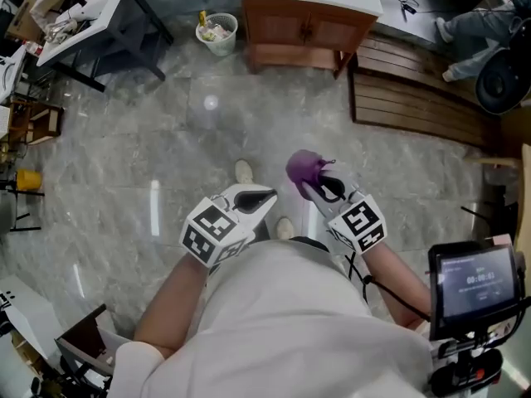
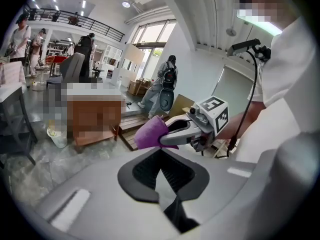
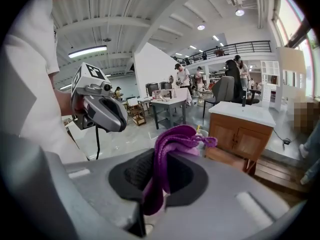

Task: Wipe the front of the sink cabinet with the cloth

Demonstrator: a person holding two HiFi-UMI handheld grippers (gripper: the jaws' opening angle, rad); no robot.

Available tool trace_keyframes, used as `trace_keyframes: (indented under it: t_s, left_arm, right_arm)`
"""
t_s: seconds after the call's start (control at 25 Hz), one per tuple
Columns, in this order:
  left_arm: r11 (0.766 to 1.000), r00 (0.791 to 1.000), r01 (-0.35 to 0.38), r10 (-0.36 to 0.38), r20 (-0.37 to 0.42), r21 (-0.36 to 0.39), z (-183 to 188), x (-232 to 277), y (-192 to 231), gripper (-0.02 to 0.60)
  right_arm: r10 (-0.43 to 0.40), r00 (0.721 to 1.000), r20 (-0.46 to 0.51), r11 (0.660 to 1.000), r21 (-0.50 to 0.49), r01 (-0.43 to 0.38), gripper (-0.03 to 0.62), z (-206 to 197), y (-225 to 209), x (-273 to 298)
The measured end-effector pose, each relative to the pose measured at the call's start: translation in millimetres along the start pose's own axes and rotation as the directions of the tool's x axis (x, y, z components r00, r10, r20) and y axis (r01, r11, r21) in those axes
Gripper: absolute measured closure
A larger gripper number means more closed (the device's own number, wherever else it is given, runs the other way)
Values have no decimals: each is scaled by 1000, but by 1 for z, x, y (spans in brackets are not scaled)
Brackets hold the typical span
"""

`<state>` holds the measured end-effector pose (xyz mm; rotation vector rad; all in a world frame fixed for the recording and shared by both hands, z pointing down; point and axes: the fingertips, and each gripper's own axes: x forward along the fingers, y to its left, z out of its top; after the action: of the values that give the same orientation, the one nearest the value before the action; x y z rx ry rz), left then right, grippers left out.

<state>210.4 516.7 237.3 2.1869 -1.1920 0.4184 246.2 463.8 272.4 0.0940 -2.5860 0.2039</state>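
The wooden sink cabinet with a white top stands far ahead across the floor; it also shows in the right gripper view as the cabinet. A purple cloth is bunched in my right gripper, whose jaws are shut on it; the cloth hangs between the jaws there. My left gripper is held beside it at waist height, jaws shut with nothing between them. In the left gripper view the right gripper and cloth appear ahead.
A white waste bin stands left of the cabinet. A slatted wooden platform lies to its right. A dark table is at the far left. Several people stand in the background of both gripper views. A small screen is at my right.
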Motion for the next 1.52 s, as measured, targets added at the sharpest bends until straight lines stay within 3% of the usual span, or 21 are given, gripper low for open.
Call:
trace_keyframes:
  t_s: [0.36, 0.48, 0.6, 0.92, 1.12, 1.52]
  left_arm:
    - [993, 993, 111, -109, -49, 29, 66, -2, 168, 577]
    - [987, 987, 141, -135, -87, 71, 75, 1, 213, 577]
    - [986, 985, 151, -145, -95, 67, 82, 10, 251, 577]
    - [993, 990, 117, -117, -82, -6, 93, 48, 332, 577]
    - [996, 997, 40, -44, -65, -75, 103, 88, 384, 577]
    - [988, 999, 6, -12, -36, -155, 145, 176, 436, 577]
  right_arm:
    - [-57, 993, -99, 998, -39, 53, 539, 81, -99, 142]
    - [-62, 992, -114, 996, -64, 55, 539, 105, -130, 193]
    - [-49, 989, -137, 993, -110, 34, 539, 119, -159, 242]
    - [26, 983, -181, 978, -200, -62, 539, 137, -246, 362]
    - [72, 977, -200, 961, -247, -121, 539, 140, -314, 433]
    - [130, 963, -234, 941, -277, -194, 539, 129, -423, 535]
